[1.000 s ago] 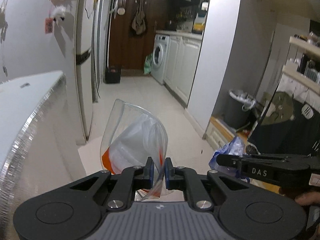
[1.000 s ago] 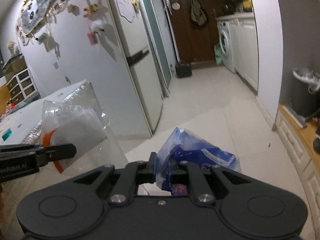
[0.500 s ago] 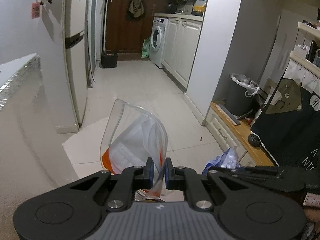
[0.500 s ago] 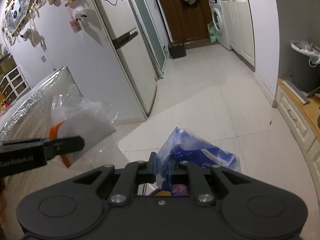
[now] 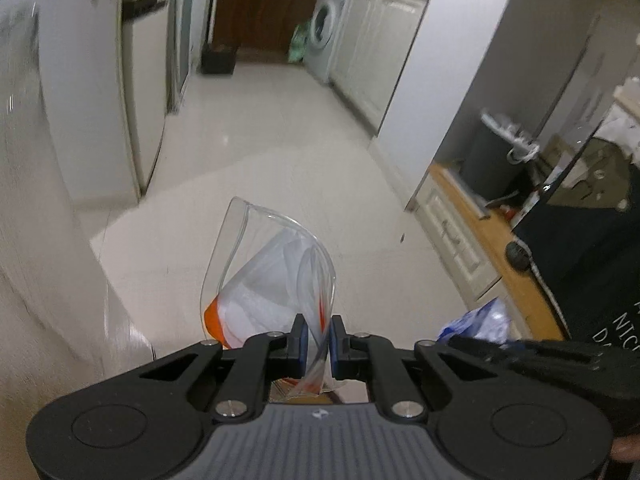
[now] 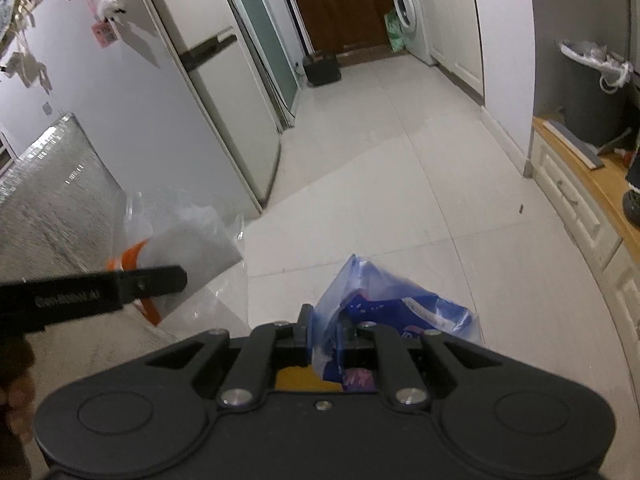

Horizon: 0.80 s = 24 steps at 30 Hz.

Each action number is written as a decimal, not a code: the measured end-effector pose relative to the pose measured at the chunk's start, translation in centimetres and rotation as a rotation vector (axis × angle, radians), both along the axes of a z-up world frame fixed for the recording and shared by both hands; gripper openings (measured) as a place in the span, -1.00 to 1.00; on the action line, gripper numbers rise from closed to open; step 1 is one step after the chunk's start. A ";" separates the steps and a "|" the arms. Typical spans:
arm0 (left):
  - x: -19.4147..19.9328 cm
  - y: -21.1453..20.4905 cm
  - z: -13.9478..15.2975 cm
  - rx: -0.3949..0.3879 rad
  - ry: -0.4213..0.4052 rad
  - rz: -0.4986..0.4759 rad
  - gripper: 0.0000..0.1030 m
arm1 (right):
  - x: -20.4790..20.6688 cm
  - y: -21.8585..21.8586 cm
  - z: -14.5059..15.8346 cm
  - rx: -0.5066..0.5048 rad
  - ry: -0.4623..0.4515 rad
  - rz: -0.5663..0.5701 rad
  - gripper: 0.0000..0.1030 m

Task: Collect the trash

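Note:
My left gripper (image 5: pixel 318 330) is shut on a clear plastic wrapper (image 5: pixel 272 272) with an orange edge, held up in the air over the floor. The wrapper (image 6: pixel 184 248) also shows at the left of the right wrist view, with the left gripper's finger (image 6: pixel 120 286) across it. My right gripper (image 6: pixel 326 328) is shut on a blue plastic bag (image 6: pixel 392 308) with print on it. The bag (image 5: pixel 480 322) peeks out at the lower right of the left wrist view. A grey trash bin with a white liner (image 6: pixel 596 92) stands at the right by the wall; it also shows in the left wrist view (image 5: pixel 496 160).
A table with a shiny woven cover (image 6: pixel 52 192) is at the left. A tall fridge (image 6: pixel 216 80) stands beyond it. A low wooden-topped cabinet (image 6: pixel 580 200) runs along the right. A washing machine (image 6: pixel 408 12) and a dark box (image 6: pixel 322 68) are at the far end of the tiled floor (image 6: pixel 380 160).
Both grippers have moved forward away from the table and tilted down toward the floor. The trash bin appears nearer. Both still hold their items.

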<state>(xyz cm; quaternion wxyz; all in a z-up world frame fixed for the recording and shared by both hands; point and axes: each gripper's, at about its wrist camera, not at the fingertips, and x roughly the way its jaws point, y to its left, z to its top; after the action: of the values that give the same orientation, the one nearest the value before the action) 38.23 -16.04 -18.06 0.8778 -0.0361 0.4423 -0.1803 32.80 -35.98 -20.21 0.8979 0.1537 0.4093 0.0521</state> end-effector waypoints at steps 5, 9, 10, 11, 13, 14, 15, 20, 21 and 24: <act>1.1 1.9 -4.9 0.002 0.108 0.040 -0.79 | 1.5 0.4 -2.4 -0.006 0.057 0.010 -0.79; 1.9 3.5 -8.5 0.026 0.195 0.073 -0.79 | 3.0 1.2 -4.8 0.014 0.107 0.019 -0.79; 2.1 3.8 -9.1 0.030 0.212 0.078 -0.79 | 3.3 1.5 -5.6 0.017 0.124 0.022 -0.79; 2.3 4.1 -9.6 0.034 0.227 0.083 -0.79 | 3.7 1.9 -6.3 0.021 0.142 0.028 -0.78; 2.8 4.7 -10.6 0.038 0.252 0.097 -0.79 | 4.4 2.4 -7.7 0.029 0.170 0.041 -0.78; 2.9 5.0 -11.1 0.040 0.264 0.103 -0.79 | 4.7 2.7 -8.4 0.038 0.186 0.051 -0.78; 3.1 5.3 -11.5 0.042 0.274 0.107 -0.79 | 5.0 3.1 -9.3 0.054 0.204 0.059 -0.78; 3.4 5.8 -14.5 0.046 0.345 0.107 -0.79 | 6.3 4.8 -13.5 0.097 0.297 0.078 -0.77; 3.5 5.8 -15.1 0.046 0.362 0.105 -0.79 | 6.4 5.0 -14.4 0.116 0.320 0.076 -0.77; 3.7 5.8 -16.6 0.044 0.395 0.099 -0.79 | 6.5 5.8 -16.5 0.158 0.368 0.085 -0.77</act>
<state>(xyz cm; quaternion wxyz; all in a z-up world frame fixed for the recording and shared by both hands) 41.96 -10.27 -34.62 0.7824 -0.0731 0.6074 -0.1164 39.26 -30.14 -36.69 0.7901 0.2132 0.5672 0.0929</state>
